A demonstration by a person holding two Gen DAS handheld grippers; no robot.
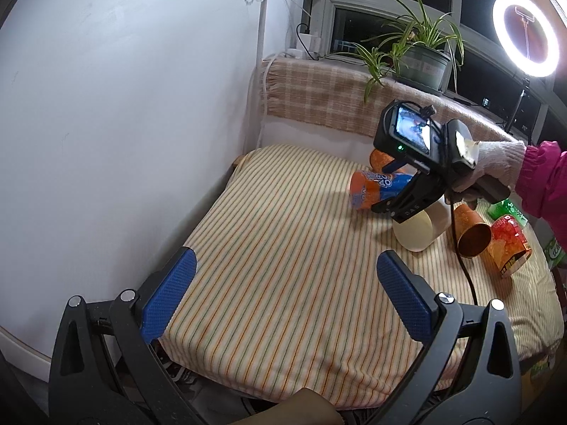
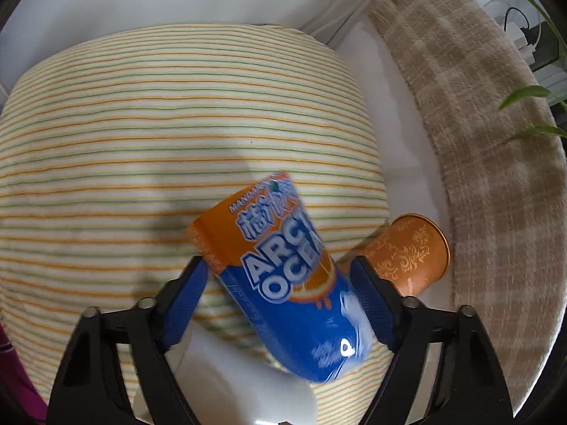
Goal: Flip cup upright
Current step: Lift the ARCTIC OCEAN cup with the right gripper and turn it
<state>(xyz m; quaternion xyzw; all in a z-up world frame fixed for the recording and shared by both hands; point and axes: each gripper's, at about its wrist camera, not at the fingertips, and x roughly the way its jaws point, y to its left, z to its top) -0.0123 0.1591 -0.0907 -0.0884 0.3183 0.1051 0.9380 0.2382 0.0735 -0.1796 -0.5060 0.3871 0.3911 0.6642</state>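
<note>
The orange-and-blue cup [image 2: 283,276] sits low in the centre of the right wrist frame, tilted, its orange end toward the upper left and its blue end toward the lower right. The right gripper [image 2: 280,297] has its jaws closed on the cup's sides. In the left wrist frame the same cup [image 1: 375,189] shows right of centre over the striped cloth [image 1: 283,248] of the bench. The left gripper [image 1: 287,294] hangs at the bottom of that frame, jaws wide apart and holding nothing. A cream mug [image 1: 421,226], a brown cup [image 1: 471,233] and a red cup [image 1: 510,248] lie on their sides at the right.
</note>
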